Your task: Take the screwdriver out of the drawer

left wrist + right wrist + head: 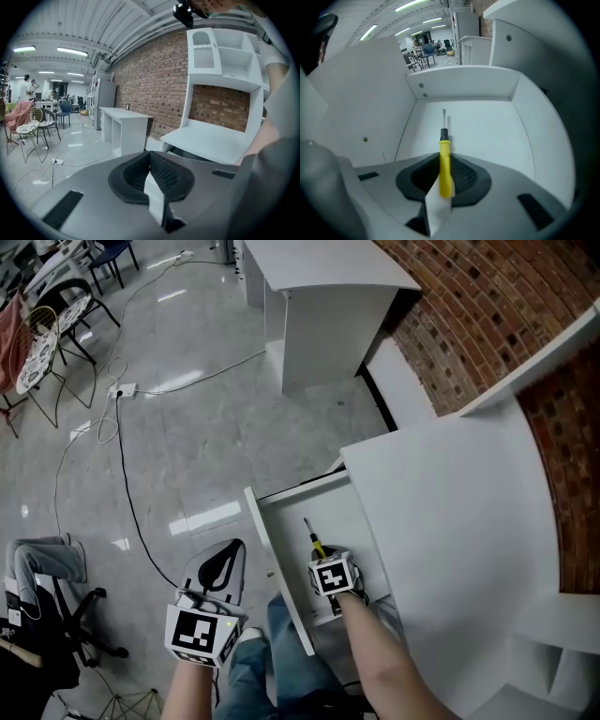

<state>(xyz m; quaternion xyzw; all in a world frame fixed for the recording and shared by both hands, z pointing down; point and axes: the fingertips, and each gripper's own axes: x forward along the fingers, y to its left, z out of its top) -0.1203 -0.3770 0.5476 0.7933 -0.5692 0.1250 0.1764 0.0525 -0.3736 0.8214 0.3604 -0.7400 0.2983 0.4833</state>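
The white drawer [274, 554] stands pulled out from under the white desk [459, 521]. A screwdriver [316, 543] with a yellow handle and thin dark shaft lies inside on its floor. My right gripper [324, 561] reaches steeply down into the drawer, its marker cube on top. In the right gripper view the yellow handle of the screwdriver [445, 164] sits between the pads of the right gripper [445, 177], which are shut on it, with the shaft pointing at the drawer's far wall [464, 84]. My left gripper [221, 566] hangs outside the drawer front; the left gripper [151, 172] is shut and empty.
A brick wall [469, 324] runs behind the desk, and a second white desk [323, 306] stands further along it. Cables [122, 456] trail over the glossy floor. A dark office chair [52, 624] is at lower left. The person's jeans [281, 662] are below the drawer.
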